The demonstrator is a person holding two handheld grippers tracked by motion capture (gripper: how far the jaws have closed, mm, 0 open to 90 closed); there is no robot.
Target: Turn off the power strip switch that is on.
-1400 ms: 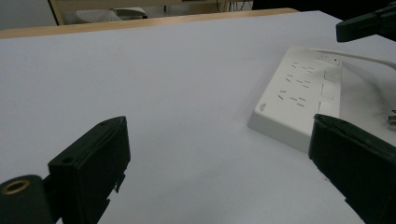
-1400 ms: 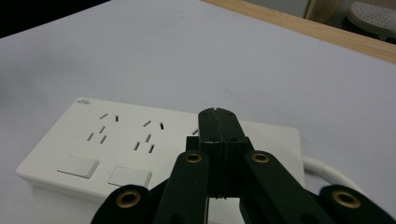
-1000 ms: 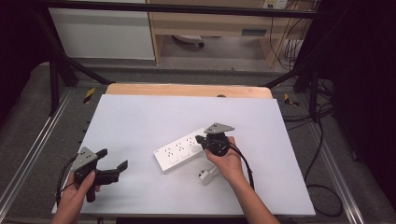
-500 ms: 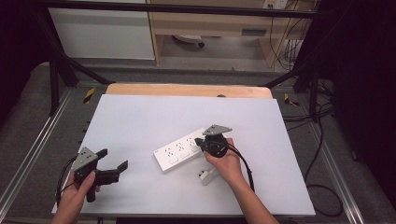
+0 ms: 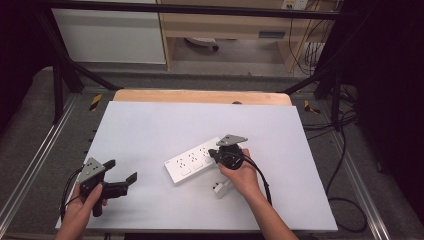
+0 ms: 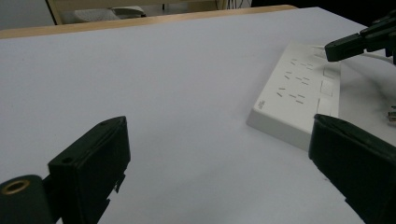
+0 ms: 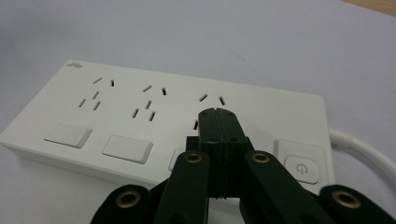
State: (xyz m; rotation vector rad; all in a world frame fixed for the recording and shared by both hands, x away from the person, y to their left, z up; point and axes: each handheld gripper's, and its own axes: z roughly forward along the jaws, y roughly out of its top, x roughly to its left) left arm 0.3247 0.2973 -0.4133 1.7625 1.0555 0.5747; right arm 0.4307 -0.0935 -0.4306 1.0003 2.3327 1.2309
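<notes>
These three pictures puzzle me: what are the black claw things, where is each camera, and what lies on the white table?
No robot here: a person holds a hand tool with two black jaws in each hand. The high view looks down on the white table from above. There the left claw stands open near the table's corner, holding nothing. The right claw is shut, with nothing between its jaws, and it hangs over the white power strip, close to its row of switches. The other two pictures come from small cameras riding on the tools, looking out along their jaws. The right one shows the strip's sockets and power button close up. A small white plug lies beside the right hand.
</notes>
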